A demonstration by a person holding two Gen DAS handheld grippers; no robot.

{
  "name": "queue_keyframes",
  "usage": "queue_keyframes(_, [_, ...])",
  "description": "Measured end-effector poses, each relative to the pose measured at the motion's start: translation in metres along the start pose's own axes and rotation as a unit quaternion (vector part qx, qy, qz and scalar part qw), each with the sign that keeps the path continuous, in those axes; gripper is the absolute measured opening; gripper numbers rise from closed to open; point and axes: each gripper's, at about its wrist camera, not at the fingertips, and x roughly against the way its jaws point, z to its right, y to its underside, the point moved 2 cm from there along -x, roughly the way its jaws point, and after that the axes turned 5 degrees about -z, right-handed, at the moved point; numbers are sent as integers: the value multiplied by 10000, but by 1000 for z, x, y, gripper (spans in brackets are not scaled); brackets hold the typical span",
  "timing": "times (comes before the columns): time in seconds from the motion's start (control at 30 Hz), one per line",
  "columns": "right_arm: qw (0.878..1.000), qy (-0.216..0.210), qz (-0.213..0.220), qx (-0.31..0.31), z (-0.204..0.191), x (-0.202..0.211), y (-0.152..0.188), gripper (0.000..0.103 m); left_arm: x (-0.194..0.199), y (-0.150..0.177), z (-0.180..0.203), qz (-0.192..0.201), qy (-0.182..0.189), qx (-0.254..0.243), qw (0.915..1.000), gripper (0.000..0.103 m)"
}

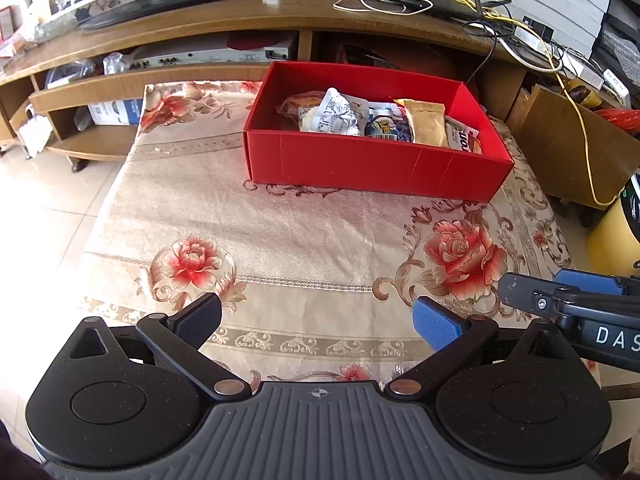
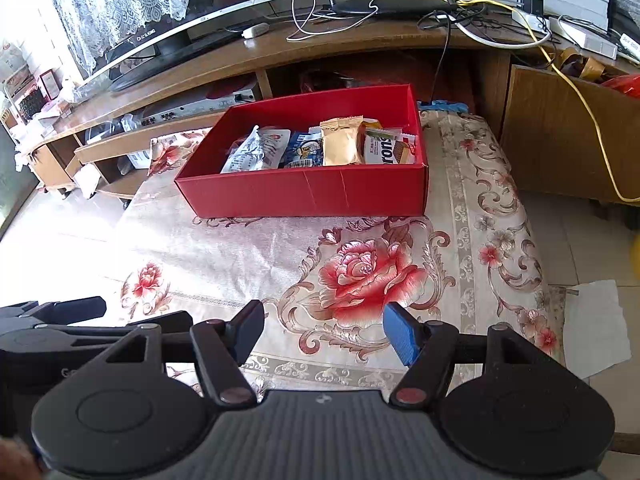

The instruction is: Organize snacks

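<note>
A red box [image 1: 372, 168] stands at the far side of a table covered by a floral cloth [image 1: 280, 232]. Several snack packets lie in its right half, among them a gold packet [image 1: 426, 122] and a white crinkled packet [image 1: 336, 114]. The box [image 2: 304, 192] and gold packet [image 2: 341, 142] also show in the right wrist view. My left gripper [image 1: 318, 322] is open and empty, low over the near cloth. My right gripper [image 2: 324, 330] is open and empty, also near the front; it shows at the right edge of the left wrist view [image 1: 560, 296].
A wooden TV stand [image 1: 240, 20] with a monitor, cables and a router runs behind the table. A brown cabinet [image 1: 568, 148] stands right of the box. A yellow object [image 1: 612, 236] is at the far right. White paper [image 2: 596, 324] lies on the floor.
</note>
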Motion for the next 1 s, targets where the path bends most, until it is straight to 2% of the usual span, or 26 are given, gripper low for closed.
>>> queue_keyframes(0.17, [10000,2,-31,34,-1,-1,0,63,-2,1,-1,-124,272,116,9995,93])
queue_keyframes(0.47, [10000,-53,-24,24,-1,-2,0,63,-3,1,-2,-5,125,82,9999,101])
queue_keyframes(1.0, [9999,-67,-41,66,-2,-2,1,64,1,3,-4,129,-23,-6,9999,103])
